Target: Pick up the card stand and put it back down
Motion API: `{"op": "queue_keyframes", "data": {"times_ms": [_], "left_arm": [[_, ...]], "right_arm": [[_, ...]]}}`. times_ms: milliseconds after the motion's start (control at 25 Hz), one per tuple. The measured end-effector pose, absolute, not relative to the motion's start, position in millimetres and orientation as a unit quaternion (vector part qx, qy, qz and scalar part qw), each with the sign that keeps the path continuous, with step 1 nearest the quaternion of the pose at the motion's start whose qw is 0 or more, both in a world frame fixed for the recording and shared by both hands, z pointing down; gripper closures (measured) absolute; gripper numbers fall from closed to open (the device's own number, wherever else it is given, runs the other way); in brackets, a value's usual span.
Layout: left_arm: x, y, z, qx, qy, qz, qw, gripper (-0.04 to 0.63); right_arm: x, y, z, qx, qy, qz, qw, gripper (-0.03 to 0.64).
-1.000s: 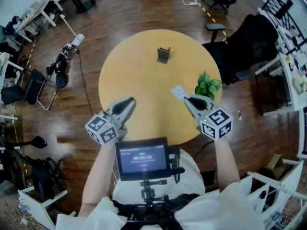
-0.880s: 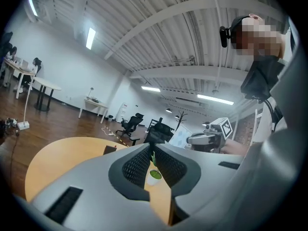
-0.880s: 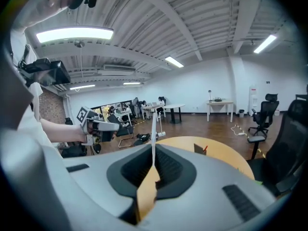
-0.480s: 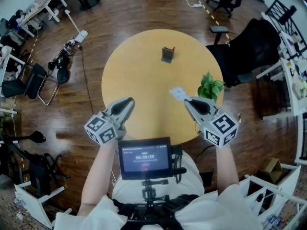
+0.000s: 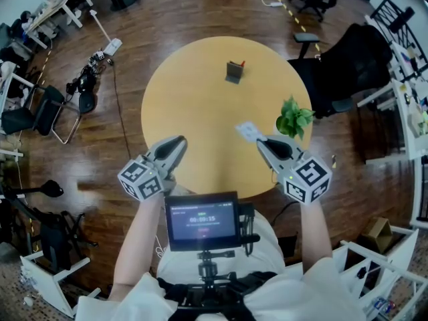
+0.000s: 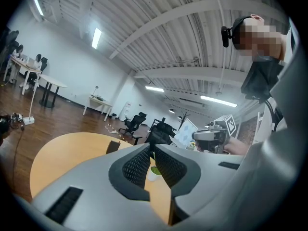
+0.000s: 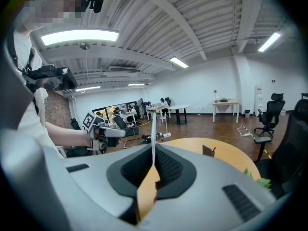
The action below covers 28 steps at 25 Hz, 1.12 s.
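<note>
floor point(image 5: 167, 12): dark wood boards on every side of the table.
table point(image 5: 194, 105): round, plain yellow top; the person stands at its near edge.
chair point(image 5: 348, 59): black, just beside the table's far right edge.
screen point(image 5: 200, 221): dark, lit with small print, mounted at the person's chest, below the near edge.
plant point(image 5: 294, 118): green leaves at the right edge, just beyond the right gripper; in the left gripper view its pale pot shows behind that gripper's jaws.
left gripper point(image 5: 179, 141): held over the near edge, left of middle; jaws brought together at the tips, nothing between them.
right gripper point(image 5: 259, 141): held over the near right part of the table; jaws clamped on a card.
card stand point(image 5: 233, 72): small, dark, with a red bit at its top; upright on the far part of the table, a little right of middle, well apart from both grippers.
card point(image 5: 247, 130): white, pinched at one end by the right gripper, the rest sticking out past the tips toward the table's middle; seen edge-on in the right gripper view.
</note>
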State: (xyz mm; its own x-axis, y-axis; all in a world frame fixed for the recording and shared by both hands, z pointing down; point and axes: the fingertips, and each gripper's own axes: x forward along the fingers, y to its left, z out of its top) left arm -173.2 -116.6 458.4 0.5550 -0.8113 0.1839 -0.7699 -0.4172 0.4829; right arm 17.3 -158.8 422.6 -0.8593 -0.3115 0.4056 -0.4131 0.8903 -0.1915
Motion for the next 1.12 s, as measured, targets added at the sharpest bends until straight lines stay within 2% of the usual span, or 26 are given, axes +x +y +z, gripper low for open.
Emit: {"op": "queue_keyframes", "data": {"times_ms": [400, 1120], "left_arm": [[-176, -121, 470, 0.832, -0.474, -0.051, 0.284, 0.566], [-182, -113, 515, 0.816, -0.484, -0.001, 0.317, 0.568]], "right_arm": [[20, -160, 432, 0.190, -0.952, 0.136, 0.197, 0.591], [15, -169, 491, 0.156, -0.949, 0.148, 0.231, 0.591]]}}
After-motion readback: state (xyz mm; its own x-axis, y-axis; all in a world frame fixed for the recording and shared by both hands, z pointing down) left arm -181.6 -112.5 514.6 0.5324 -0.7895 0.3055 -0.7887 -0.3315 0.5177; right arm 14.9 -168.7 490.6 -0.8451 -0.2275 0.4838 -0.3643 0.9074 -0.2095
